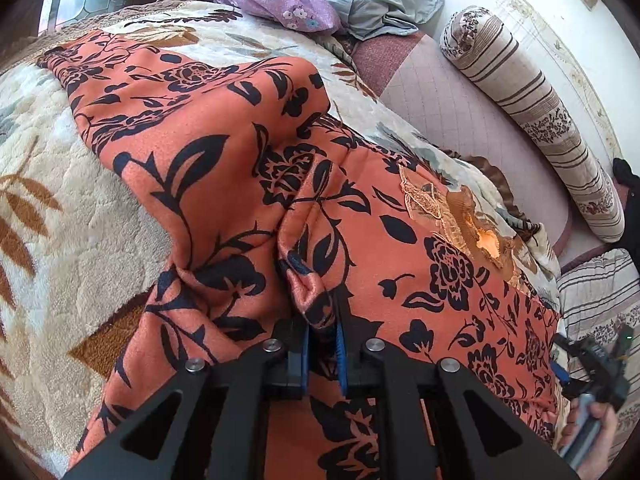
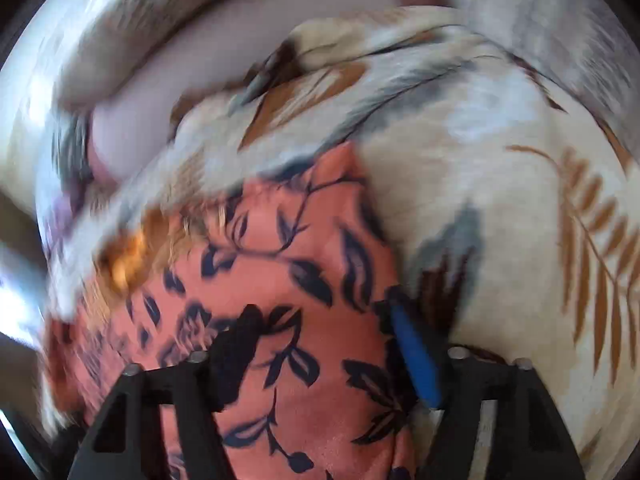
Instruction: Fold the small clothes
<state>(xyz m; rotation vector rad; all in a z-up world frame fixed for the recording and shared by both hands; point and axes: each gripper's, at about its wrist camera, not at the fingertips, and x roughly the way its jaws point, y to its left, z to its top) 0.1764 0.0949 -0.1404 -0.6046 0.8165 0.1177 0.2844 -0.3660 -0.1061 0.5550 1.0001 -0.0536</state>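
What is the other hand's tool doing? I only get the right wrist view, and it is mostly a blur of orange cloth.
Observer: The left gripper has its jaws shut on a bunched fold of that orange floral garment.
Visitor: Is the garment neatly folded?
Observer: No. It lies rumpled, with one long part stretching away from the left gripper across the cream blanket.
Visitor: Anything else on the bed?
Observer: A purple flowered cloth lies at the far end, beyond the garment.
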